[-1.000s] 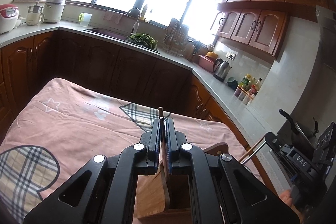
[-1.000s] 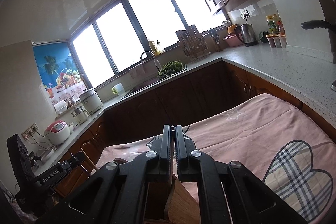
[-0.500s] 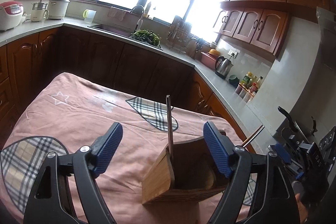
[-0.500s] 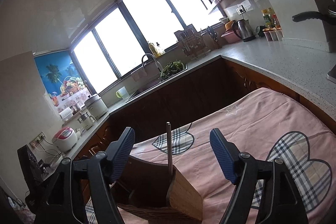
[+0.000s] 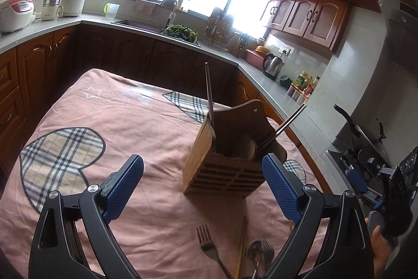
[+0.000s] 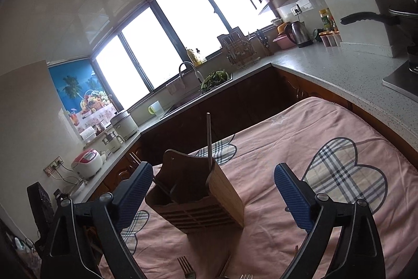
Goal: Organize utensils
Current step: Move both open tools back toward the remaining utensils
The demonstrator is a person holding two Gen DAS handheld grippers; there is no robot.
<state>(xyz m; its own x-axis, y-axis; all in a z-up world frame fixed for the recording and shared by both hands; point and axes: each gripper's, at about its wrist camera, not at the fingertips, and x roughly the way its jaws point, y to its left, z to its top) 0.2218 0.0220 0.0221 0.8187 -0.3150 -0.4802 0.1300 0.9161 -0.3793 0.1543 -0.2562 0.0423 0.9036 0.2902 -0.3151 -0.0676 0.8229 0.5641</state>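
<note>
Wooden utensil holder [image 5: 222,161] (chopsticks inside), forks [image 5: 209,245] nearby

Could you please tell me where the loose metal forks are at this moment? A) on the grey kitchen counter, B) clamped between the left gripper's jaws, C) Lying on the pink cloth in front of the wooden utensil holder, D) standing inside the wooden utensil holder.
C: the metal forks lie flat on the pink cloth, on the camera's side of the slatted wooden utensil holder, beside a wooden chopstick.
</note>
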